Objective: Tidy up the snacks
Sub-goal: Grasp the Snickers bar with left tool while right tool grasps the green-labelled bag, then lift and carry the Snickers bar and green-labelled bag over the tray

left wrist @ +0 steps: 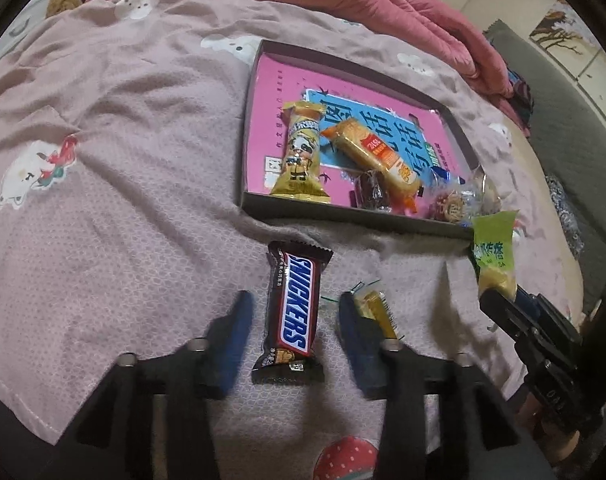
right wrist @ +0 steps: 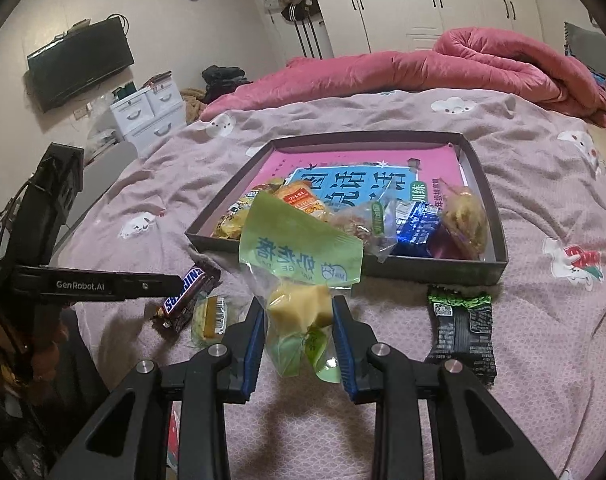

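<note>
A: Nearest the left gripper (left wrist: 291, 320), what lies there?

B: A Snickers bar (left wrist: 291, 312), flat on the mauve bedsheet (left wrist: 123, 160), lengthwise between the 2 blue pads. The fingers stand apart on either side of it and neither pad touches the wrapper. Just beside the right-hand pad lies a small yellow snack (left wrist: 377, 312).

A: Room to move?

B: Bare sheet spreads wide to the left. Ahead, the near wall of the dark shallow box (left wrist: 343, 216) runs across, a little beyond the bar's top end.

A: And the right gripper (right wrist: 301, 316)?

B: Clamped on a clear packet with a green label (right wrist: 299, 256) and Chinese characters, a pale yellow block inside. It hangs in the air near the box's front edge. To its right, a black-and-green packet (right wrist: 461, 332) lies on the sheet.

A: Any other writing?

B: "GenRobot.AI" on the left gripper's finger, seen from the right wrist camera. Inside the box, a pink book (left wrist: 271, 92) with a blue panel of Chinese characters, and several wrapped snacks on it. Beyond, a rolled pink quilt (right wrist: 483, 60).
</note>
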Demonstrator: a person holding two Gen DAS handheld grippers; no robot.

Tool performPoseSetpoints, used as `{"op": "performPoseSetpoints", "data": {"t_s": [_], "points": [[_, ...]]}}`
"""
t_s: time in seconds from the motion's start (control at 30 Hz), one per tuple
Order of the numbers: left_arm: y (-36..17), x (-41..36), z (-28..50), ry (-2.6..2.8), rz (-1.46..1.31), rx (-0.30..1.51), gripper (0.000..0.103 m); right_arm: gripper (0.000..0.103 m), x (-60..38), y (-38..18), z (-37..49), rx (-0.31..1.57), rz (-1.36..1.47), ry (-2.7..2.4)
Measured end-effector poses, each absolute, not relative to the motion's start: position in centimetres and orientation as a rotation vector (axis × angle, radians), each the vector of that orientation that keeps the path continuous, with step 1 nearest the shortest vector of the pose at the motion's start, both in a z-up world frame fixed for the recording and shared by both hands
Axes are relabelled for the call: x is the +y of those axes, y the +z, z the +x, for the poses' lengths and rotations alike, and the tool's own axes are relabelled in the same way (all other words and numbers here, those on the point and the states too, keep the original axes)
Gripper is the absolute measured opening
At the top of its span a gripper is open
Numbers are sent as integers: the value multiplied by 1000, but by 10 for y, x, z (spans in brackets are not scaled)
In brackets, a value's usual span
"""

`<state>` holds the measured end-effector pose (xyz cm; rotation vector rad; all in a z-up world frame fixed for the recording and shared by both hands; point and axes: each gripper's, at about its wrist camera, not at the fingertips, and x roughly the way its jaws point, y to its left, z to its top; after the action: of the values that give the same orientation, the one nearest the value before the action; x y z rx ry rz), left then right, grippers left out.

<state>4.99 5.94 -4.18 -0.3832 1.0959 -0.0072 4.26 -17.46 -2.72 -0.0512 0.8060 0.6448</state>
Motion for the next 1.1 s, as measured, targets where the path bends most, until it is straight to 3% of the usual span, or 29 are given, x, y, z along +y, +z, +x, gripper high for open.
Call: {"op": "performPoseSetpoints", "data": {"t_s": [0.47, 0.6, 0.67, 1.1], "points": [[-63, 49, 54, 33, -288, 1169, 48, 32, -175, -28, 43, 806, -42, 639], [-67, 42, 57, 39, -212, 1163, 29, 32, -175, -27, 43, 797, -42, 635], [-66, 42, 57, 33, -203, 1155, 29, 32, -175, -25, 41, 784, -45, 642], [0, 56, 42, 9, -284, 972, 29, 32, -179, 9, 32, 644, -61, 638]]}}
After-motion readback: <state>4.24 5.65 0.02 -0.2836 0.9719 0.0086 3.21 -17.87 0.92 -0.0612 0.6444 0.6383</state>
